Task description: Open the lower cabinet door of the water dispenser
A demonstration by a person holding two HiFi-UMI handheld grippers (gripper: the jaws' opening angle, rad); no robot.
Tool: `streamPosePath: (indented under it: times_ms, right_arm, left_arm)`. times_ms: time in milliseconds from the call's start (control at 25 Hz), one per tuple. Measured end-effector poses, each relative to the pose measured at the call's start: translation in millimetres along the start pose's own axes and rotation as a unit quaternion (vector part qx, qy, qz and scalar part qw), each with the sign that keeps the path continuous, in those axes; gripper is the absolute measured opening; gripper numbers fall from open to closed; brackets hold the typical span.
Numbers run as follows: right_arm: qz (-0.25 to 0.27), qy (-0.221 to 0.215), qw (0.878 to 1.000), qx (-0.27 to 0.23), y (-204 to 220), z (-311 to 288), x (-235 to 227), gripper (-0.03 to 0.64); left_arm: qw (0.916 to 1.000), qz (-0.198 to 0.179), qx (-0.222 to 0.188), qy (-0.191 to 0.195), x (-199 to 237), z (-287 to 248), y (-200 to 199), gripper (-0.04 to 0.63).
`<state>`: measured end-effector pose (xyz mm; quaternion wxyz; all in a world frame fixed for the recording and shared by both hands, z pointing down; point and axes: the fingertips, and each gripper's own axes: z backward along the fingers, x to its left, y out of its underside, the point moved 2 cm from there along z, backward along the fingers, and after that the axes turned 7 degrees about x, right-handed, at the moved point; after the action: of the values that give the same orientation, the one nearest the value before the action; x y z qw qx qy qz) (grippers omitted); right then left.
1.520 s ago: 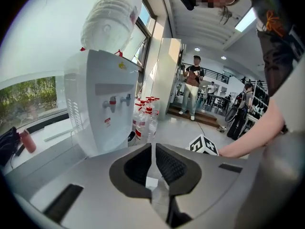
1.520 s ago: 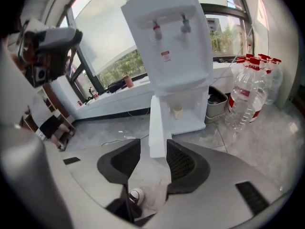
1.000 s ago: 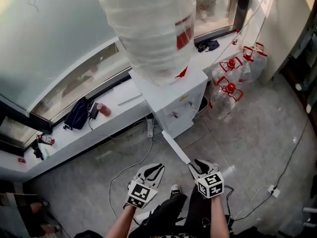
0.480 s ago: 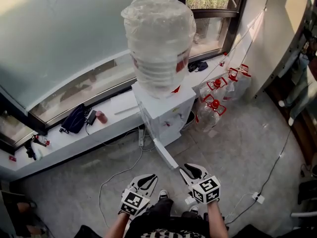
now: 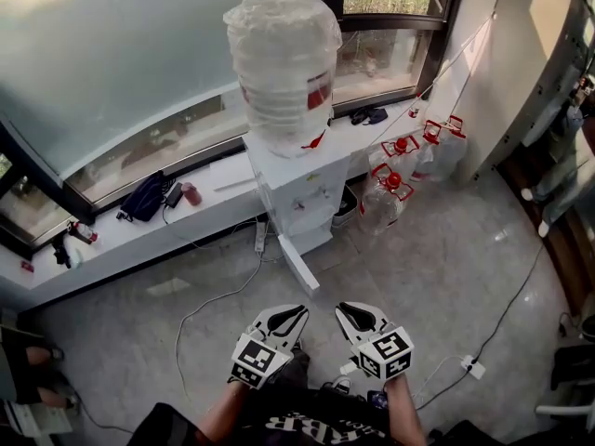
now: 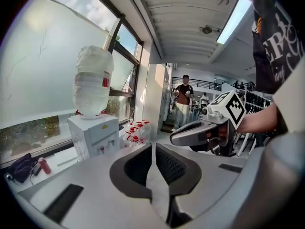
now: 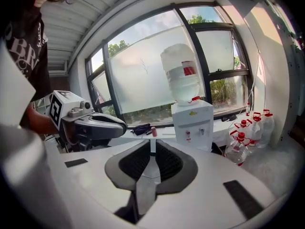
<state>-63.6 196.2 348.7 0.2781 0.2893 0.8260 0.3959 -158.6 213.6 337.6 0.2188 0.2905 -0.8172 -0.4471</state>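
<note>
The white water dispenser (image 5: 299, 191) stands against the window ledge with a large wrapped bottle (image 5: 279, 54) on top. Its lower cabinet door (image 5: 298, 263) is swung open toward me. Both grippers hang low in the head view, well back from the door and touching nothing. My left gripper (image 5: 286, 316) has its jaws drawn together and empty. My right gripper (image 5: 351, 314) has just been closing; only a thin slit remains and nothing is between its jaws. The dispenser (image 6: 95, 135) shows far ahead in the left gripper view, and the dispenser (image 7: 193, 123) likewise in the right gripper view.
Several water jugs with red caps (image 5: 390, 186) stand right of the dispenser. A power strip and cable (image 5: 259, 240) lie on the floor to its left. A black bag (image 5: 147, 199) and a red can (image 5: 192, 193) sit on the ledge. A person (image 6: 183, 106) stands far off.
Both grippers have pulled back and risen away from the open door, which the right one was close to before. The right jaws have narrowed. The door stays open.
</note>
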Motion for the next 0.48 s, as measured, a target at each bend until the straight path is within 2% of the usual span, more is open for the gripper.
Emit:
streamPosePath:
  times_ms: [120,480]
  right_arm:
    - [-0.001,-0.006,1.000,-0.024,5,36,7,0.018]
    - [0.029,-0.037,0.997,-0.063,31,122,44,0.015]
  left_arm:
    - [0.9999,-0.008,-0.010,-0.003,-41,8,-8,0.026]
    - [0.9984,0.003,-0.050,-0.025,-147,40,-16,0.027]
